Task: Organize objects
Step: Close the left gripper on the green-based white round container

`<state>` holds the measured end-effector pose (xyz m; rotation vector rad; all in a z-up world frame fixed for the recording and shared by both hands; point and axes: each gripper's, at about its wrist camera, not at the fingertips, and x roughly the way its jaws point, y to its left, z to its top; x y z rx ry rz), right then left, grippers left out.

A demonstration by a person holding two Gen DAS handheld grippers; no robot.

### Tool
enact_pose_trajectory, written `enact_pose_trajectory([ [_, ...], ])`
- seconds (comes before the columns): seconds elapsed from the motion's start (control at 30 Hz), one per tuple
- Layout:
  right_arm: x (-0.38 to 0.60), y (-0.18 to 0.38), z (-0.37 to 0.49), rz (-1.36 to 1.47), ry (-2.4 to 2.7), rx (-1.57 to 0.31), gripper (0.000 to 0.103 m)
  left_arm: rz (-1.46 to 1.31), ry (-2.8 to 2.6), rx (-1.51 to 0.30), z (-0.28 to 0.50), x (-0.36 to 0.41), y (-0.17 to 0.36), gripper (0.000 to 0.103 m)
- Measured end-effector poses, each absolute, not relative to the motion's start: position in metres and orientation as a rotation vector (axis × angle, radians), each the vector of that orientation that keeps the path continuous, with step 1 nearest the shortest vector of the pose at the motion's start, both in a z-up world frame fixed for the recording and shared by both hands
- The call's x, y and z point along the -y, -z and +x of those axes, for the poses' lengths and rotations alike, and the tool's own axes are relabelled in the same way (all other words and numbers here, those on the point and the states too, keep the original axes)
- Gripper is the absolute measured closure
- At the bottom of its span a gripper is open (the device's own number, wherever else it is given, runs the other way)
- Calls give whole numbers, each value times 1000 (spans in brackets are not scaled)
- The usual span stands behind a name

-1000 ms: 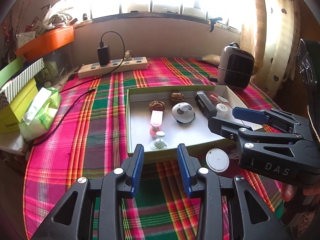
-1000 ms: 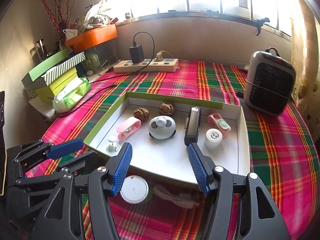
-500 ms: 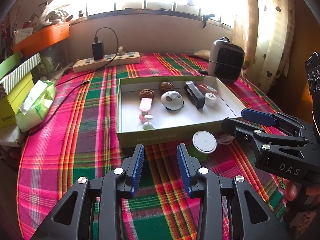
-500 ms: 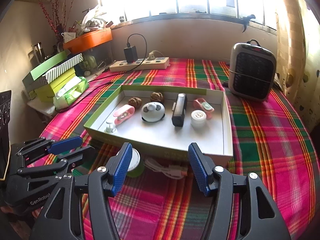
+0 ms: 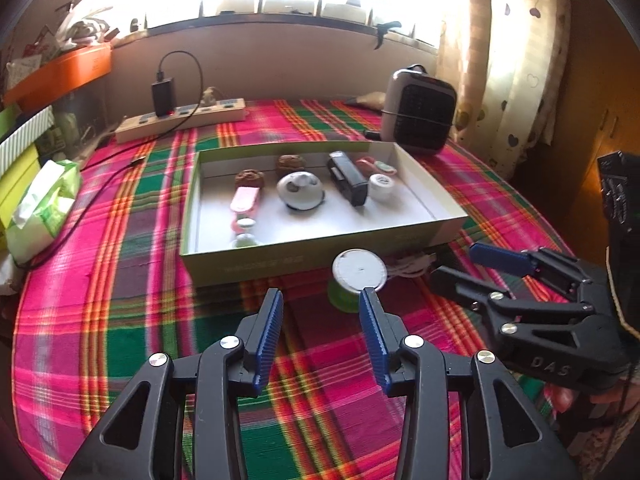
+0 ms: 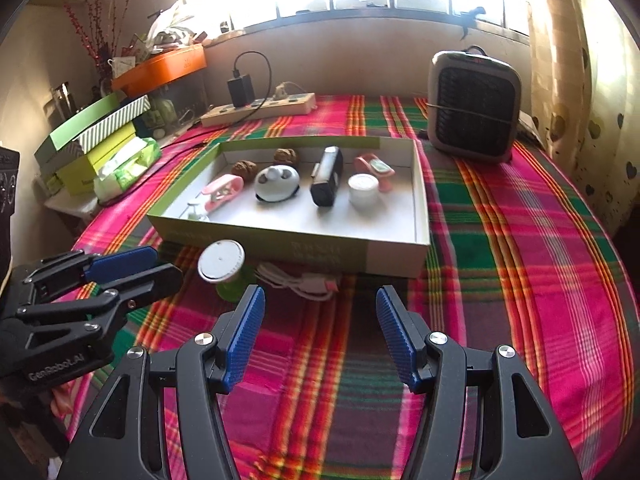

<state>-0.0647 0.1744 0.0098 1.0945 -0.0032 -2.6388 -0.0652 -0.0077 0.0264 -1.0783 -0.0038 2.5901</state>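
You held both tools low over the plaid tabletop, on the near side of the shallow box. Your left hand-held gripper carried nothing, and its jaws were opening with only cloth between them. Your right hand-held gripper was spread wide and empty too.

The two things not yet sorted lay outside the box, just beside its near wall: a small green jar with a white lid and, to its right, a coiled white cable. In the left view the jar sat just beyond your right finger, not between the pads, so you would likely have needed to shift right before closing. The cable lay ahead of your right tool, a little left of its centre line.

Inside the box, a pink clip, two walnuts, a round white gadget, a black block and a white cap sat in a loose row toward the far side. That left the near floor bare, probably as room for the last two pieces. The heater and power strip stood well apart, out of your way.
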Motion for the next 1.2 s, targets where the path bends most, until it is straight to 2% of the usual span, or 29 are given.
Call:
enact_pose_trajectory([
  [0.7, -192, -6, -60, 1136, 2651, 37, 44, -1122, -2551, -98, -85, -27, -17, 63],
  [1.2, -190, -1, -63, 1161, 2625, 30, 44, -1151, -2574, -72, -94, -25, -11, 63],
])
